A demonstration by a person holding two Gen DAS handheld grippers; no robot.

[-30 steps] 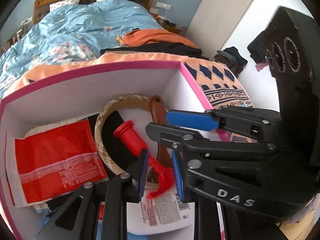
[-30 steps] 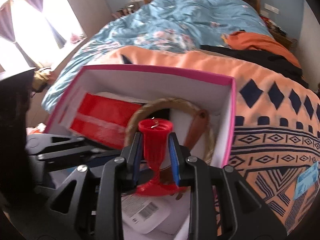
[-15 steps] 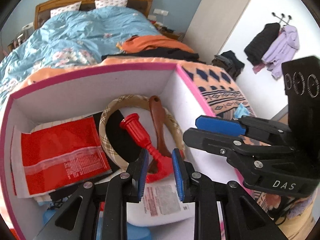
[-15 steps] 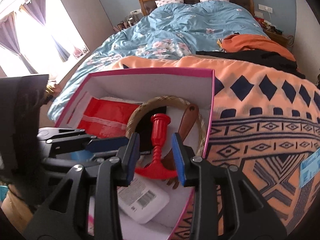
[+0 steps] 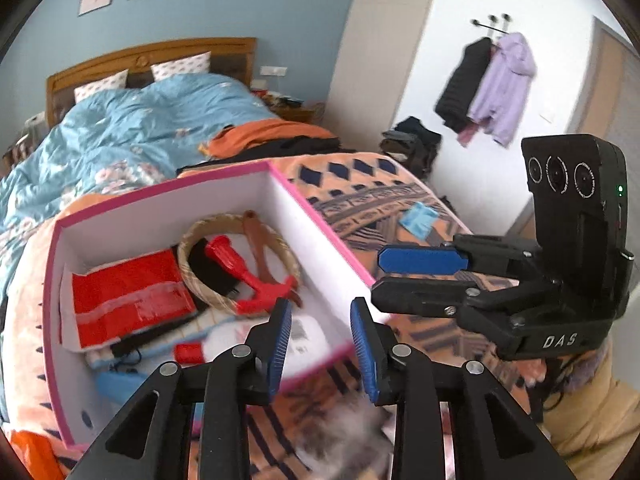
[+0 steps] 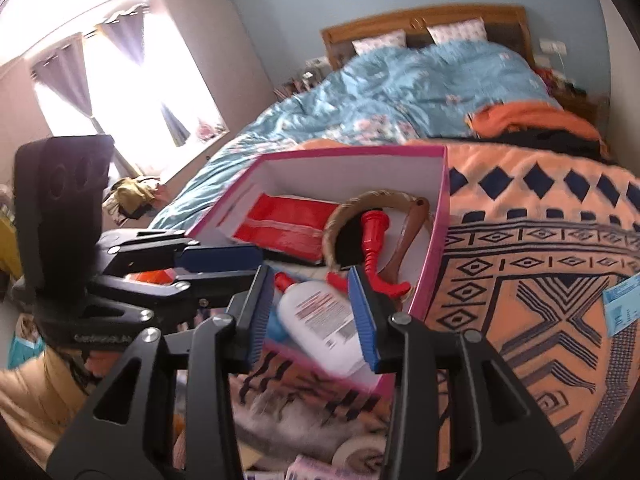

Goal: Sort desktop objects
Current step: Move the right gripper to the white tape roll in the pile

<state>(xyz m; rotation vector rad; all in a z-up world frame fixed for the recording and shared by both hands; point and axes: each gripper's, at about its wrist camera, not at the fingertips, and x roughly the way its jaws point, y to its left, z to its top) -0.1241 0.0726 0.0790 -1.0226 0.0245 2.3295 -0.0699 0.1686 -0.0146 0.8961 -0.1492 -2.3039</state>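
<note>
A white box with a pink rim (image 5: 224, 178) lies on the bed. In it a red goblet (image 5: 236, 264) rests on its side across a woven ring (image 5: 182, 256), beside a brown wooden handle (image 5: 258, 244), a red packet (image 5: 128, 296) and a white bottle (image 6: 320, 320). My left gripper (image 5: 320, 344) hovers over the box's near corner, its jaws opening and nothing held. My right gripper (image 6: 310, 316) hangs above the near end of the box, jaws opening too. The bottle only shows below the gap. Each gripper appears in the other's view: right (image 5: 420, 276), left (image 6: 216, 268).
An orange patterned blanket (image 6: 540, 264) spreads to the right of the box, with a blue card (image 6: 622, 308) on it. A blue quilt (image 6: 400, 92) covers the far bed. Coats (image 5: 500, 88) hang on the wall. Blurred clutter lies below the box's near edge.
My right gripper let go of the red goblet, which now lies in the box. Both grippers drew back and up from the box, and their jaws widened.
</note>
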